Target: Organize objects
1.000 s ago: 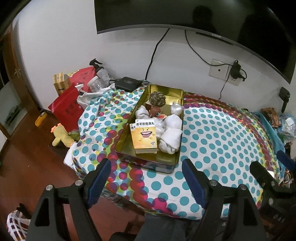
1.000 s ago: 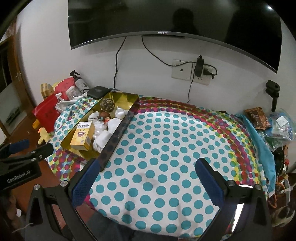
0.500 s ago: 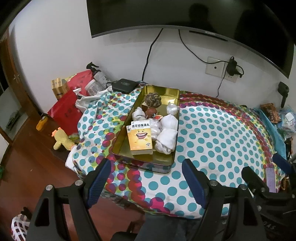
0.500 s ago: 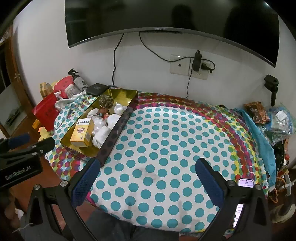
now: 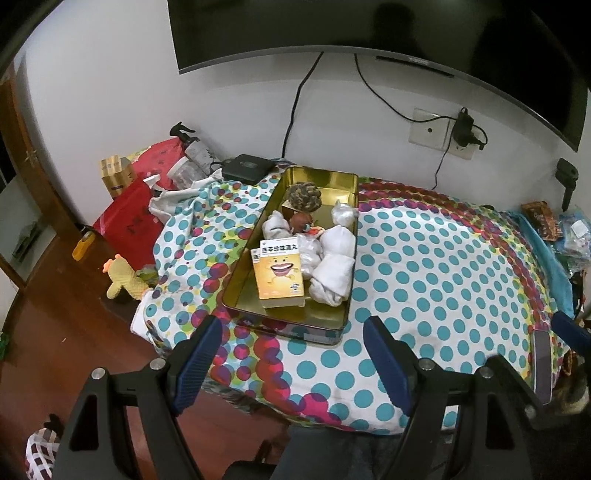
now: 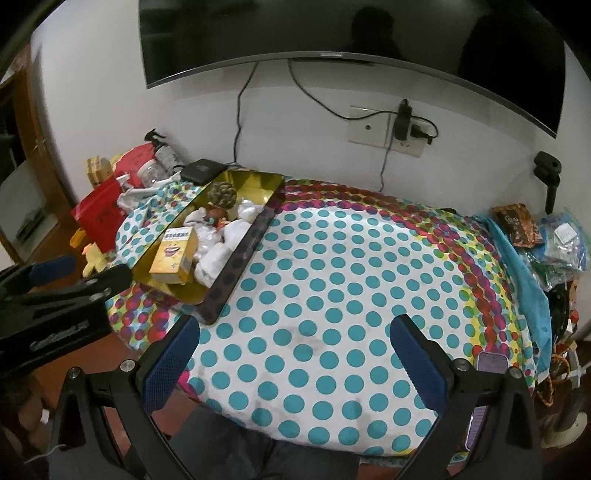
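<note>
A gold tin tray (image 5: 242,282) (image 6: 271,184) sits on the left part of the polka-dot table (image 5: 424,280) (image 6: 332,280). It holds a yellow box with a smiling face (image 5: 279,273) (image 6: 173,256), white rolled cloths (image 5: 334,273) (image 6: 216,258), a pine cone (image 5: 304,195) (image 6: 221,194) and small toys. My left gripper (image 5: 291,356) is open and empty, hovering above the table's near edge in front of the tray. My right gripper (image 6: 295,354) is open and empty over the table's near middle.
A black box (image 5: 247,168) lies behind the tray. Red bags (image 5: 127,218), a spray bottle (image 5: 192,146) and a yellow toy (image 5: 122,280) crowd the floor at left. Bags and packets (image 6: 546,236) sit at the right edge. A TV (image 6: 332,29) and cables hang on the wall.
Both grippers have pulled back and up from the table, so the tray and table look smaller and farther. Nothing on the table has moved.
</note>
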